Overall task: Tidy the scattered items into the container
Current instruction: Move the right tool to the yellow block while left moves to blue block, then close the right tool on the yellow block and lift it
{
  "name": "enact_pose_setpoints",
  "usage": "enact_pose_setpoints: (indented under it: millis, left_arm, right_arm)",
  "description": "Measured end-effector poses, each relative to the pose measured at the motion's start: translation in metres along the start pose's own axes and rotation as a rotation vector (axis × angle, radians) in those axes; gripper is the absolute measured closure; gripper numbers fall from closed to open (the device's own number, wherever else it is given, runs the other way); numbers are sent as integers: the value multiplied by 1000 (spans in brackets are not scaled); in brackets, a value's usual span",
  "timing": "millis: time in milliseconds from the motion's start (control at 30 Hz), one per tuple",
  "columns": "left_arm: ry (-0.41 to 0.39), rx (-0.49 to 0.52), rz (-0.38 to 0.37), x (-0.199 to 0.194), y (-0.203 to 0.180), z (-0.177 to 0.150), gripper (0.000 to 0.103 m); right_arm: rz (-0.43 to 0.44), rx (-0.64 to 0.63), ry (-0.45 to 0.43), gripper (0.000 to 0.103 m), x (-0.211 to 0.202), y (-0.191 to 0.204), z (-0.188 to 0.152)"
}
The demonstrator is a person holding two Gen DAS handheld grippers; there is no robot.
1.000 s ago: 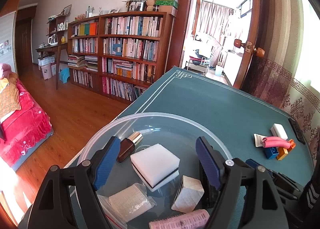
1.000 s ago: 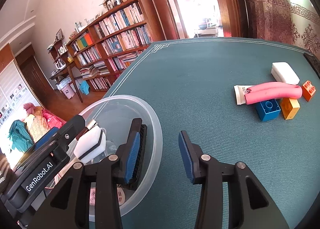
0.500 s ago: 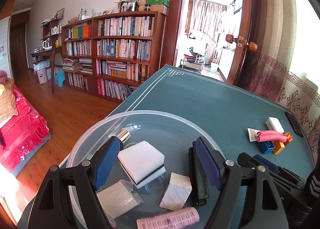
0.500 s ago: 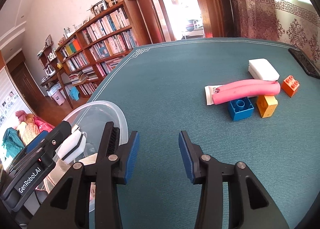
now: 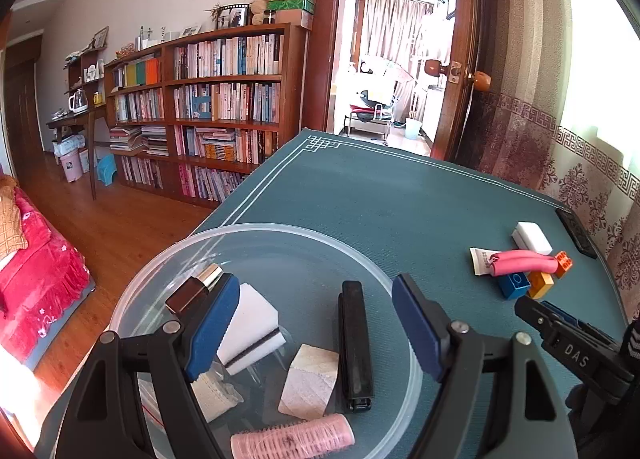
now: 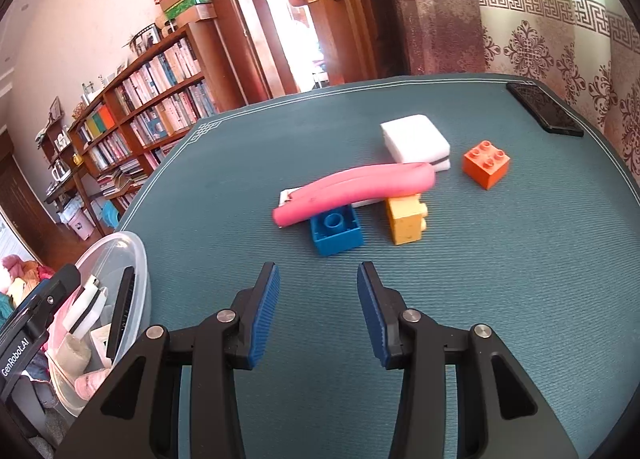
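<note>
The right claw (image 6: pixel 318 307) hangs released, empty, facing the blue brick (image 6: pixel 336 229); the left claw (image 5: pixel 312 331), also spread, hovers over the clear container (image 5: pixel 280 231). Several bits already lie inside; bricks, pink roll (image 6: pixel 352 189) and sponge (image 6: pixel 414 135) beyond the blue brick remain.

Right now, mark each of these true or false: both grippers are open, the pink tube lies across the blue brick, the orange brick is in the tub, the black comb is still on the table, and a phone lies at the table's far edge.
1. Both grippers are open. True: left gripper and right gripper hold nothing.
2. The pink tube lies across the blue brick. True.
3. The orange brick is in the tub. False: it sits on the table.
4. The black comb is on the table. False: it is in the tub.
5. A phone lies at the far edge. True.
</note>
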State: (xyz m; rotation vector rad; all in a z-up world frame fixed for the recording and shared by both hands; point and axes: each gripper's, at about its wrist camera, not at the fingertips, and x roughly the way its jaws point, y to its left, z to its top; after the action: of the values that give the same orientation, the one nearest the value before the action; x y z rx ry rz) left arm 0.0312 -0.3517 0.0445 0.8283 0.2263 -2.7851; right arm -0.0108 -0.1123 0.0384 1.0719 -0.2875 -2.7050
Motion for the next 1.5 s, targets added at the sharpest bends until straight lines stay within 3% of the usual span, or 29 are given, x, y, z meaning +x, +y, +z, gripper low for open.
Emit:
enact_pose_setpoints:
  millis: [467,1100,1200,1500]
  left_arm:
    - [5,70,-55,0,-40,1,18]
    - [41,136,-88,7,-74,-7,17]
    - [49,143,-92,10,-79,-8,17]
    - [55,186,-105,13,-99,-9,17]
  right_arm:
    - [-89,17,-5,59,14,-45,18]
    - [-46,3,52,59,52,-52,39]
    - [-38,-2,58,73,52,-53,38]
    - [-14,-15,65,78,44,-59,33]
